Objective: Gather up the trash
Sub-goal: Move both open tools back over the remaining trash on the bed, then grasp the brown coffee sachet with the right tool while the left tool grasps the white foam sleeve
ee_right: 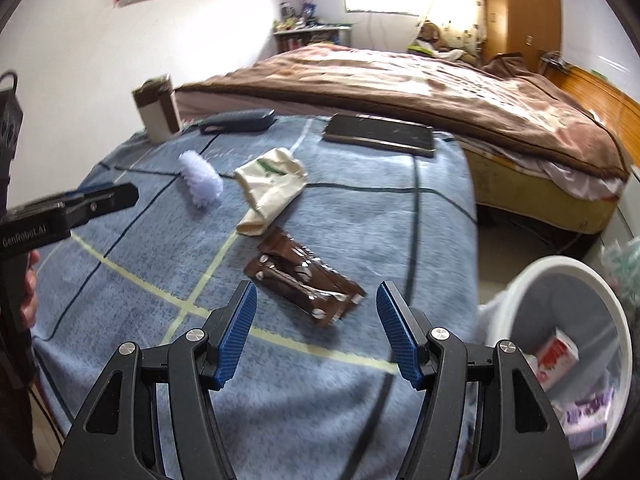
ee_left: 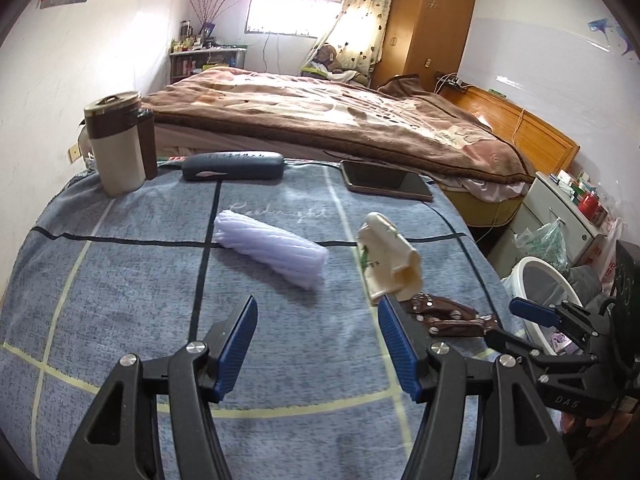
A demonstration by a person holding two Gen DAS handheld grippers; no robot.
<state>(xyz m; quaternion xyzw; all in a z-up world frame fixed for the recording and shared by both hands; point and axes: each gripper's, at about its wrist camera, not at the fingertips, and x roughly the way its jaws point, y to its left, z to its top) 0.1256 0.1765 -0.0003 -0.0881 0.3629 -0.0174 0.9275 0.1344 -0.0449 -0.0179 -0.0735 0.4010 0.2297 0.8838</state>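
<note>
On the blue checked cloth covering the table (ee_right: 280, 400), three pieces of trash are seen: a brown foil wrapper (ee_right: 306, 284) nearest the front edge, a crumpled cream paper wrapper (ee_right: 272, 184) with green print behind it, and a ribbed lilac plastic piece (ee_right: 200, 180) further left. None of these is held. The right tool (ee_right: 316, 332) is held open and empty, with the brown foil wrapper just ahead of its jaws. The left tool (ee_left: 316, 344) is likewise open and empty, directed between the ribbed lilac plastic piece and the crumpled cream paper wrapper. Beside the table, low at the right, a white bin (ee_right: 580, 272) is placed; a red and white carton and lilac packets already lie inside, so the task is judged partly done, with three items remaining. A mug (ee_left: 118, 144), a dark glasses case (ee_left: 232, 165) and a tablet (ee_left: 384, 182) at the far edge are judged not to be trash. "GenRobot.AI" is read on the left tool's body; the script on the cloth is illegible.
</note>
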